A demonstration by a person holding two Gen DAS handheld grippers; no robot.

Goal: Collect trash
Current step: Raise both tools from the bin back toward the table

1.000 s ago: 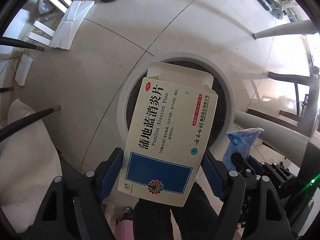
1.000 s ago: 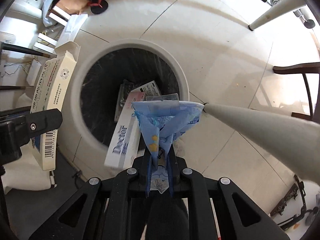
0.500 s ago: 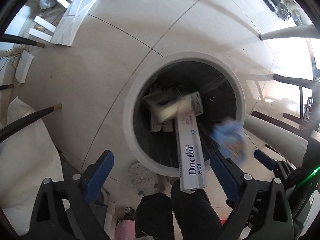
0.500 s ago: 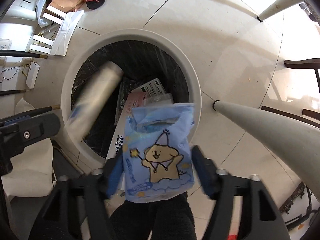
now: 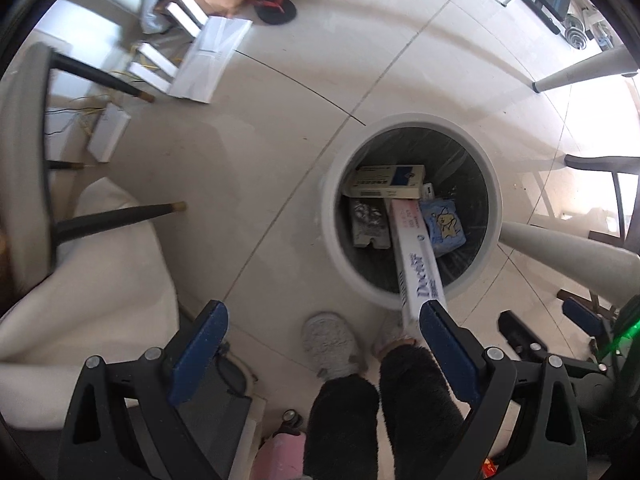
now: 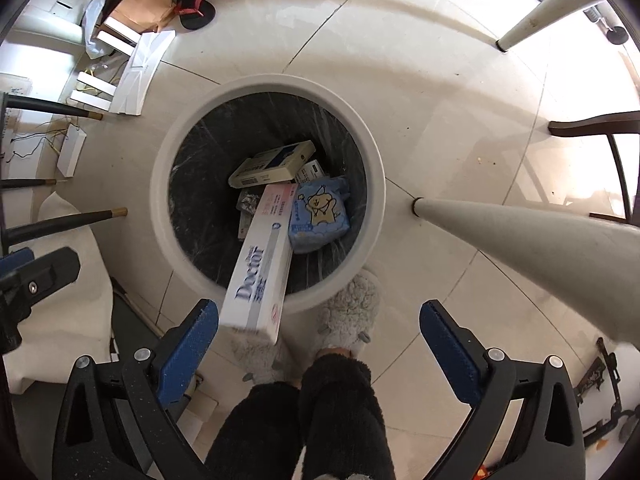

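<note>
A round white trash bin with a black liner stands on the tiled floor below both grippers. Inside lie a cream medicine box, a blue tissue pack with a bear picture, a silver blister pack and a long white "Doctor" toothpaste box that leans out over the near rim. My left gripper is open and empty, above and left of the bin. My right gripper is open and empty above the bin's near edge.
The person's dark trouser legs and grey slippers stand at the bin's near side. White table legs rise to the right. Chair legs, a white cushion, flat white boxes and a sandal lie to the left and behind.
My left gripper opened and dropped the medicine box into the bin. My right gripper opened and dropped the blue tissue pack into the bin. Both grippers pulled up and back.
</note>
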